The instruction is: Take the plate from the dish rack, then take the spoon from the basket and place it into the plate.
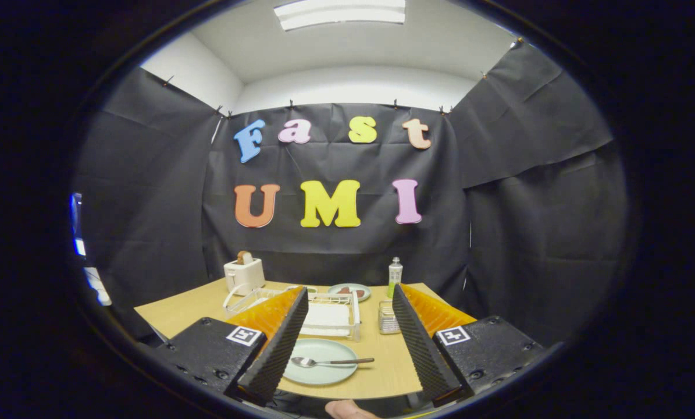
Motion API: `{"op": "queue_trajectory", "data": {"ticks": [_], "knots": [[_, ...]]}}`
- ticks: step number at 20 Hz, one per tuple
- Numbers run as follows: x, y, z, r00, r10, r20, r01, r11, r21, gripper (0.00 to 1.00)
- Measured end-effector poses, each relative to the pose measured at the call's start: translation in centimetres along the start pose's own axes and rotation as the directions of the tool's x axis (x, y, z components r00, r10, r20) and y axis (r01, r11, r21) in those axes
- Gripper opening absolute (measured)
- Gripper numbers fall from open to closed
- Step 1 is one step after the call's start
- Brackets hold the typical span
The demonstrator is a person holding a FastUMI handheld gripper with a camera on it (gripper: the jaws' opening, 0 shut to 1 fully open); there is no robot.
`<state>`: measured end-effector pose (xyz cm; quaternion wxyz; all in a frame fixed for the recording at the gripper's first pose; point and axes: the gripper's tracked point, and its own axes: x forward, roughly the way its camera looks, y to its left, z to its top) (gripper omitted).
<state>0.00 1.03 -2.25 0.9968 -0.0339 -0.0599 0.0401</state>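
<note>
Fingers spread wide and holding nothing, the gripper (347,343) hangs back from the light wooden table (196,311), clear of everything on it. Low in the frame's centre, between the fingers, the pale green round plate (318,366) lies flat near the table's front edge with the metal spoon (330,362) across it, handle pointing right, so the task looks done. Just beyond sits the white wire dish rack (330,317), and to its right the small clear basket (387,319).
</note>
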Motion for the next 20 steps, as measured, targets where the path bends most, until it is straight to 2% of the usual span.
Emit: {"op": "queue_trajectory", "data": {"ticks": [20], "knots": [[-0.51,-0.07,-0.16,0.999,0.005,-0.033,-0.004,1.000,0.028,0.94]]}}
